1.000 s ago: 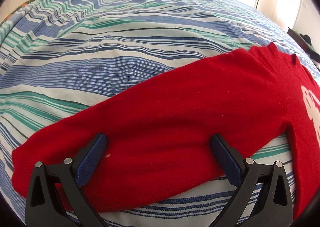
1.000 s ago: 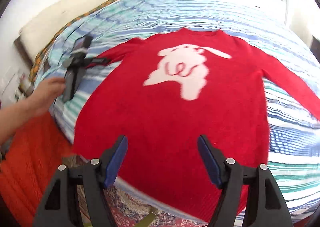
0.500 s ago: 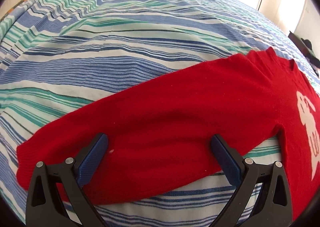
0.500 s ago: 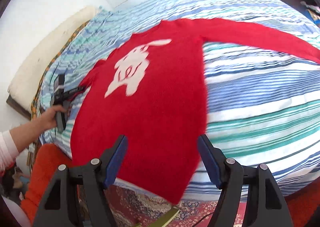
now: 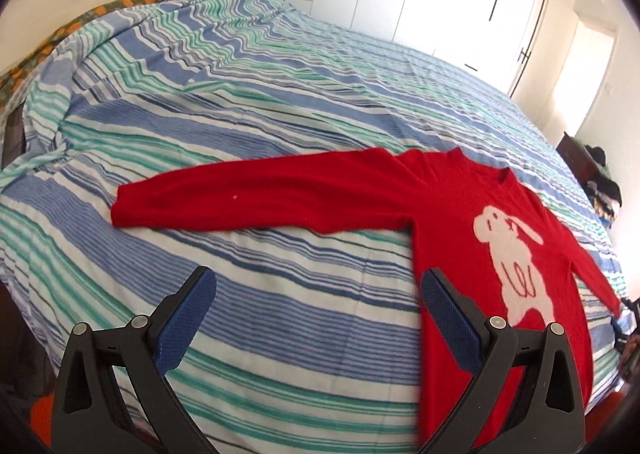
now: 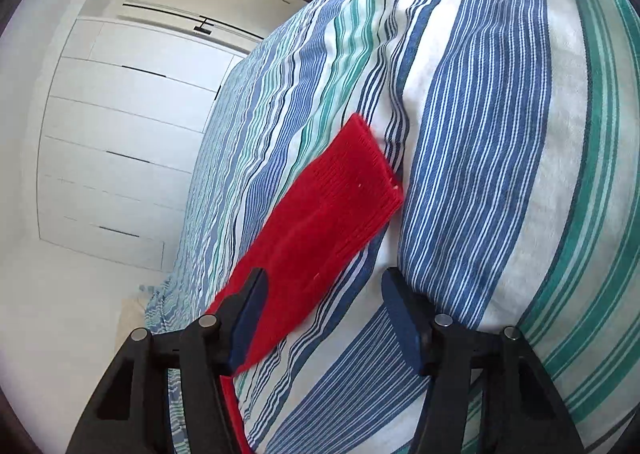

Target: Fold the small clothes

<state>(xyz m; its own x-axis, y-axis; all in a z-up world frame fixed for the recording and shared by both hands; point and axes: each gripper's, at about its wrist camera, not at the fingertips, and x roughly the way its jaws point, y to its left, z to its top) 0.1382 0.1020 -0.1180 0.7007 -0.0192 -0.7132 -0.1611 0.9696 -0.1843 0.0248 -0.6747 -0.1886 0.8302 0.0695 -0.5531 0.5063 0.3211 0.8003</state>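
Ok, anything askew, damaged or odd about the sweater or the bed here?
Nothing stands out. The red sweater lies flat on the striped bedspread with sleeves spread, rabbit motif up. The bedspread is only lightly rumpled. A few pale specks of lint sit on the sleeve cuff.

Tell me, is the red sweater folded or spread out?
Spread out: the red sweater lies flat on the striped bedspread, sleeves stretched to both sides, rabbit design uncovered.
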